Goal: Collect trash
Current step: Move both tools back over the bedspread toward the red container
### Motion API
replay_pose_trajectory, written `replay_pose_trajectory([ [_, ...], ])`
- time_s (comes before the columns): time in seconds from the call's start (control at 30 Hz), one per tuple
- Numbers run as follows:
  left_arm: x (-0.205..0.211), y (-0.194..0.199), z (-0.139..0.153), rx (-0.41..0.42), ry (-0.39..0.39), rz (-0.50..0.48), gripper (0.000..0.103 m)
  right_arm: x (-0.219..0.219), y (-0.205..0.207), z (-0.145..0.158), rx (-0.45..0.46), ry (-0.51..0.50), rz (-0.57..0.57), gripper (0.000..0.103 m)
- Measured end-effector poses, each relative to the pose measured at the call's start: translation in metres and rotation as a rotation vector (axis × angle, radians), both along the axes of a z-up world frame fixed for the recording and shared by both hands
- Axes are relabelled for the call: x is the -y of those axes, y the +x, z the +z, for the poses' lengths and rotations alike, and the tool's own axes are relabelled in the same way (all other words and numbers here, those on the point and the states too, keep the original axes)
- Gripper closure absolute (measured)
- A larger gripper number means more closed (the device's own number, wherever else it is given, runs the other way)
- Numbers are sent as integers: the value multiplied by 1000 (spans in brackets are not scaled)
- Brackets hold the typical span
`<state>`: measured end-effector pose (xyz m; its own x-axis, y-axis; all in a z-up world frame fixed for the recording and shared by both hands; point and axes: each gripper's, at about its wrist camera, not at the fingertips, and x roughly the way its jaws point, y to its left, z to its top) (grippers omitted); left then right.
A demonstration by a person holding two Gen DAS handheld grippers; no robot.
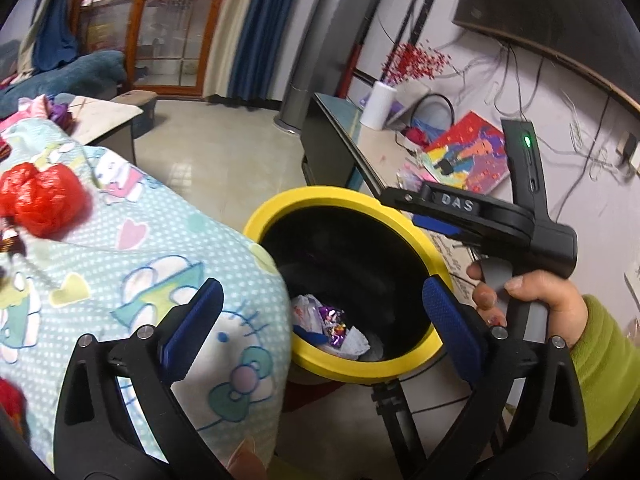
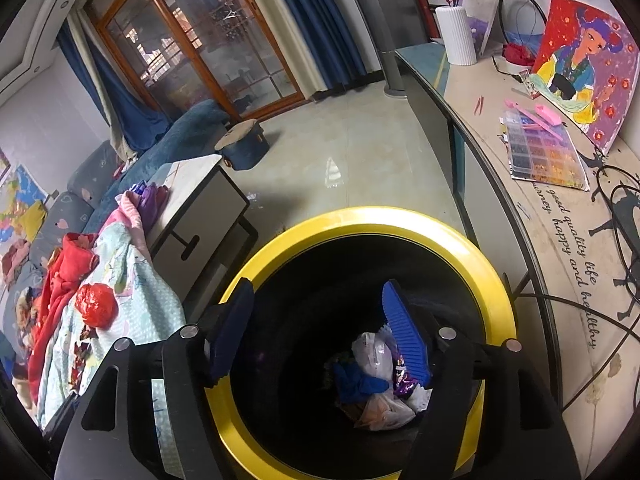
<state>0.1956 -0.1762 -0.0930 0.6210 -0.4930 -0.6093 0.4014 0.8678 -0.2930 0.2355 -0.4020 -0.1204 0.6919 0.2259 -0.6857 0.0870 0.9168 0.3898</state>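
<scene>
The right gripper [image 2: 320,340] hangs spread and empty over the bin [image 2: 496,280], apparently to drop trash onto the wrappers [image 2: 376,360]. The left gripper [image 1: 320,320], also spread and empty, waits beside the blanket [image 1: 140,240] where a red bag [image 1: 40,200] lies.

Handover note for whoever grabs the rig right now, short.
Left gripper: open, empty, beside the bin.
Right gripper: open, empty, right over the bin mouth.
Bin: yellow rim, on the floor by the blanket; wrappers and bags already at the bottom.
Left to do: red wad lies on the blanket. Small dark scraps lie near it; unclear whether they are trash.
Next, probably: left gripper takes the red wad and drops it in the bin.
</scene>
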Motion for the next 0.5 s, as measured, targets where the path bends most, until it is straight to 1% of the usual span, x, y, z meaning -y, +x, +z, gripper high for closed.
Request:
replay_pose_trajectory([
  [0.27,-26,-7,12,45,18,98,11,-18,-6,17,41,0,43,38],
  [0.5,-48,-18,25,93,40,166,11,-47,-14,34,84,-9,127,32],
])
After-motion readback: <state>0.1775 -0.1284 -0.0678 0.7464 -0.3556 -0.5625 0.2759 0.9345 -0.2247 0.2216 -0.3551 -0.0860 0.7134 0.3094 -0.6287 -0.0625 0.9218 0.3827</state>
